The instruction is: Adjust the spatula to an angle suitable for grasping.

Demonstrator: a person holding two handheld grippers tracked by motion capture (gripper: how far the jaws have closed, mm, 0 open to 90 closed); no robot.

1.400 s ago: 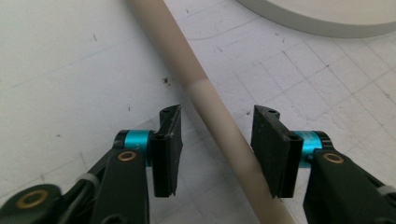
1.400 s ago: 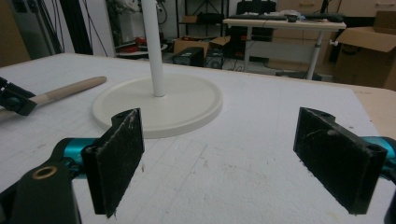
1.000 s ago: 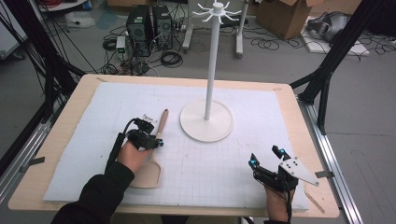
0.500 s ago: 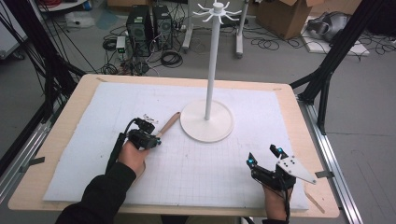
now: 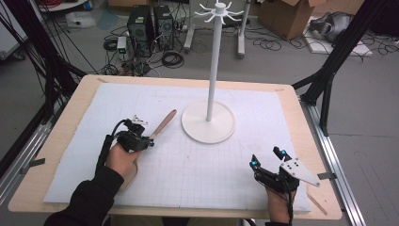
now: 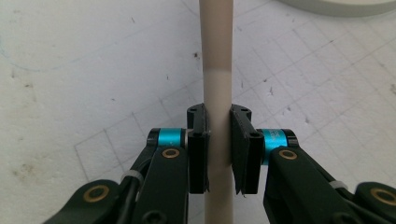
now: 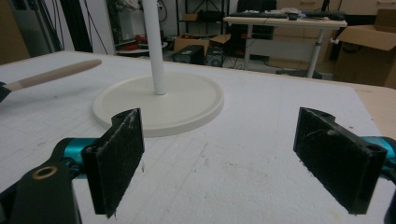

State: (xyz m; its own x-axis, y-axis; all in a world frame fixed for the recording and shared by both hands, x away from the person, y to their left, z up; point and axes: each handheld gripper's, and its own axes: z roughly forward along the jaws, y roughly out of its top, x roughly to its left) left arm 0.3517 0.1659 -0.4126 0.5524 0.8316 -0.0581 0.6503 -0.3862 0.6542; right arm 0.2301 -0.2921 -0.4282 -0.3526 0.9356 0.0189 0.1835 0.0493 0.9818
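Observation:
A wooden spatula lies on the white gridded mat (image 5: pixel 188 174), its handle (image 5: pixel 164 123) pointing up and to the right and its blade (image 5: pixel 130 177) partly hidden under the left hand. My left gripper (image 5: pixel 149 141) has just been closing and is now shut on that handle. In the left gripper view both pads press the pale handle (image 6: pixel 217 70), and the left gripper (image 6: pixel 218 149) is close above the mat. My right gripper (image 5: pixel 267 157) rests near the table's front right. In its own view the right gripper (image 7: pixel 224 154) is wide open with nothing between its jaws.
A white hook stand (image 5: pixel 208 122) rises from a round base (image 7: pixel 159 105) at the mat's middle back, just right of the handle tip. The wooden table's edge (image 5: pixel 310 141) borders the mat. Cables, computer cases and boxes sit on the floor behind.
The left jaws closed on the spatula handle. The handle swung from pointing straight away to pointing up-right, and the left hand shifted slightly with it. The right gripper stayed put.

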